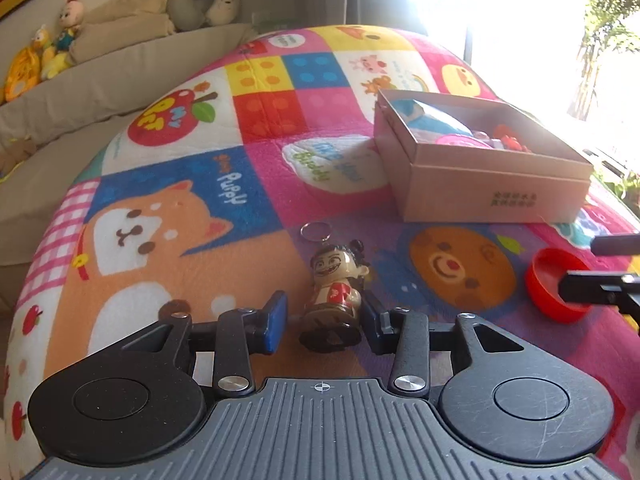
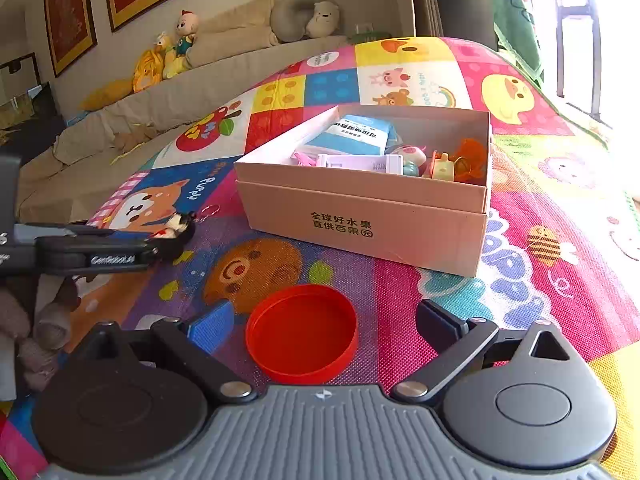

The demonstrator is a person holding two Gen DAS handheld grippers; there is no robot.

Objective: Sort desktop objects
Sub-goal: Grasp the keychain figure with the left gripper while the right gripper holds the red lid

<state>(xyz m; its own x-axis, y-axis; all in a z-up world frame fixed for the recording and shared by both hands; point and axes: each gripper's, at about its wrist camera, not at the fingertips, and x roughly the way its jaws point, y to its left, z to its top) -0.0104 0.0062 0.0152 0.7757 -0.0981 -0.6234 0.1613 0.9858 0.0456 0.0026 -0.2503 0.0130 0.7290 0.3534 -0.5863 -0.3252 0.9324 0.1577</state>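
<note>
- Left wrist view: my left gripper (image 1: 324,326) is closed on the figurine keychain (image 1: 334,300). The right blue pad touches its base; the left pad sits right at its other side, though a thin gap may remain there. The toy stands on the play mat (image 1: 168,200), near me, its ring pointing away.
- Same view: the cardboard box (image 1: 480,168) sits far right with several items already inside, so I judge part of the sorting done. The red lid (image 1: 554,288) lies at the right edge, with my other gripper's dark fingers around it.
- Right wrist view: my right gripper (image 2: 324,330) is spread wide, pads well clear of the red lid (image 2: 302,334) lying open side up between them on the mat (image 2: 540,200). Nothing is held here.
- Same view: the box (image 2: 360,216) is beyond the lid, holding a blue packet (image 2: 356,132), an orange toy (image 2: 470,160) and small pieces. On the left my other gripper (image 2: 160,246) holds the keychain (image 2: 176,226) low over the mat.
- As I judge it, the keychain and the lid are the visible items left to go in the box.
</note>
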